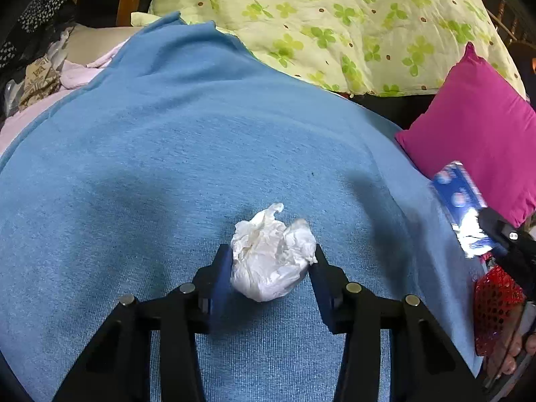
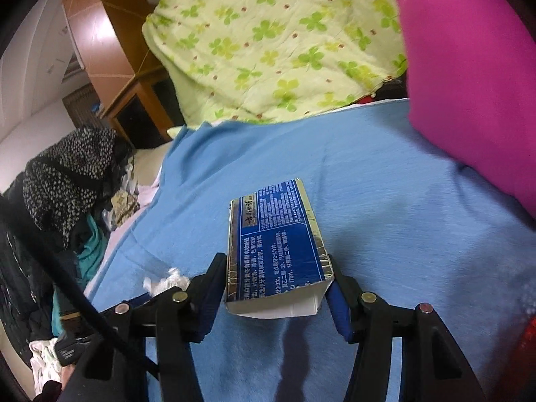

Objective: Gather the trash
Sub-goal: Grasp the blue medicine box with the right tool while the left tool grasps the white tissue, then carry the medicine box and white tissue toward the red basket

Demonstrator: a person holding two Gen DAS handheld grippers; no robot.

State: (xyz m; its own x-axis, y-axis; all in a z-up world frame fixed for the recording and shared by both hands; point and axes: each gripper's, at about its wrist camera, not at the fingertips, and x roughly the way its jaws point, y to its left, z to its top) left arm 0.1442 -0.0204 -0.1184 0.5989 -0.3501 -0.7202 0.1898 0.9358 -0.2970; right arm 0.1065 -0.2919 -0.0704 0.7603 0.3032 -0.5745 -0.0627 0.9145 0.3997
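The left hand-held gripper (image 1: 273, 268) is clenching a crumpled white tissue (image 1: 271, 254), its blue pads (image 1: 222, 276) pressing in on both sides of the wad. The tissue's underside is sitting low over the blue blanket (image 1: 201, 140); whether it is touching the cloth is hard to tell. The gripper's black arms are filling the bottom of the left wrist view and are being cut off by the frame.

The right hand-held gripper (image 2: 278, 281) is grasping a blue carton (image 2: 278, 241) with small white print, its pads pressing on the carton's near, open end while the far end is pointing away over the blanket (image 2: 385, 184). The print is too small to read. In the left wrist view this carton (image 1: 459, 194) is showing at the right edge, blurred and glaring, with the right gripper (image 1: 502, 234) a dark shape partly out of frame; below it, fingertips (image 1: 512, 351) and something red and sequinned (image 1: 495, 305) are being cropped by the edge.

In the right wrist view the tissue (image 2: 167, 279) is peeking out at lower left, mostly hidden behind the gripper's arm.

Farther out, a magenta pillow (image 1: 475, 127) is lying to the right and a clover-print quilt (image 1: 335, 16) is heaped beyond the blanket. A pile of dark clothing (image 2: 67, 174) is sitting at the left, its contents hard to make out
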